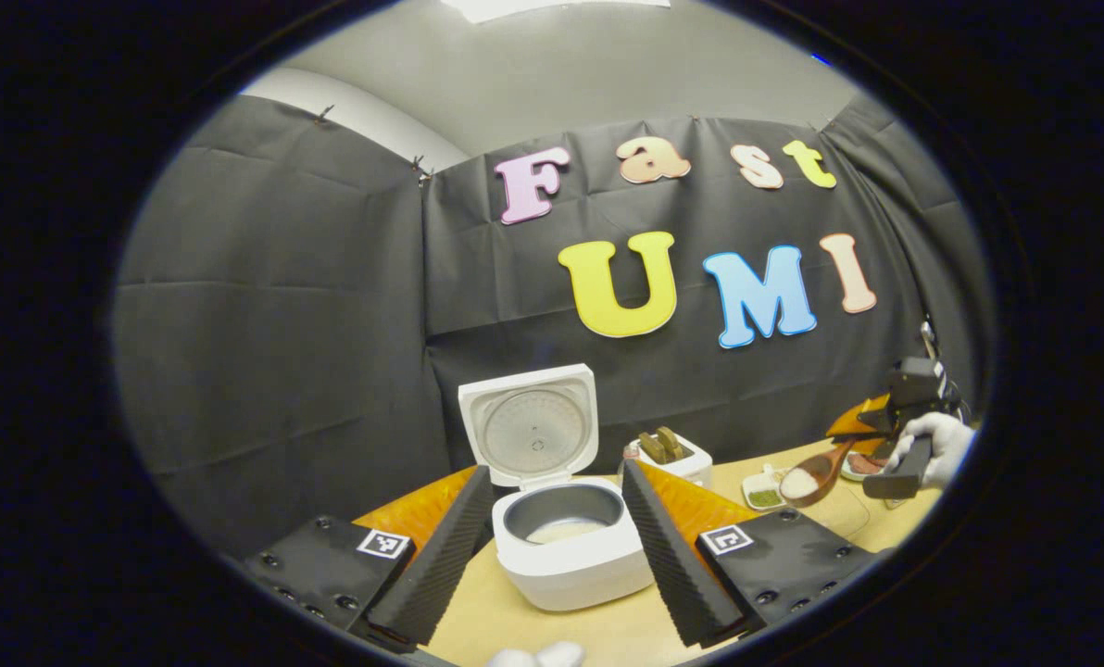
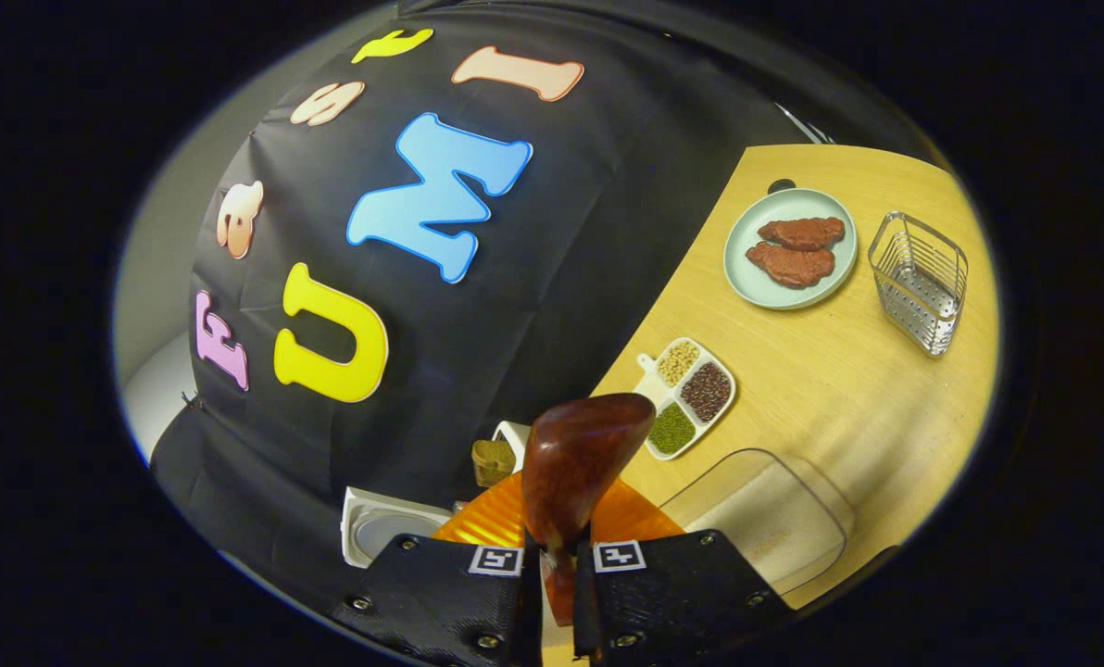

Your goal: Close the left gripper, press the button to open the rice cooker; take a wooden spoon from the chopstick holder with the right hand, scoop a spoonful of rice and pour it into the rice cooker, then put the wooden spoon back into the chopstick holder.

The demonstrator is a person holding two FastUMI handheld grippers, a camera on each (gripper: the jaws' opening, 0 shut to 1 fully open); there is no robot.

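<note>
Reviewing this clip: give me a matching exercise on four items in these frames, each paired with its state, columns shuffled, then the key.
Things:
1. white rice cooker
2. brown wooden spoon
3. wire-mesh chopstick holder
4. round pale-green plate

States:
A. carries two reddish-brown meat pieces
B. lid raised, pot exposed
C. empty on the table
D. clamped in the right gripper, rice in its bowl

Pairs: 1-B, 2-D, 3-C, 4-A

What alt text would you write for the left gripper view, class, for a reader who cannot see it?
An open white rice cooker, lid up and a little rice in its pot, sits on a wooden table between the left gripper's spread fingers. Far right, a gloved hand holds the right gripper, which carries a wooden spoon of rice.
</note>
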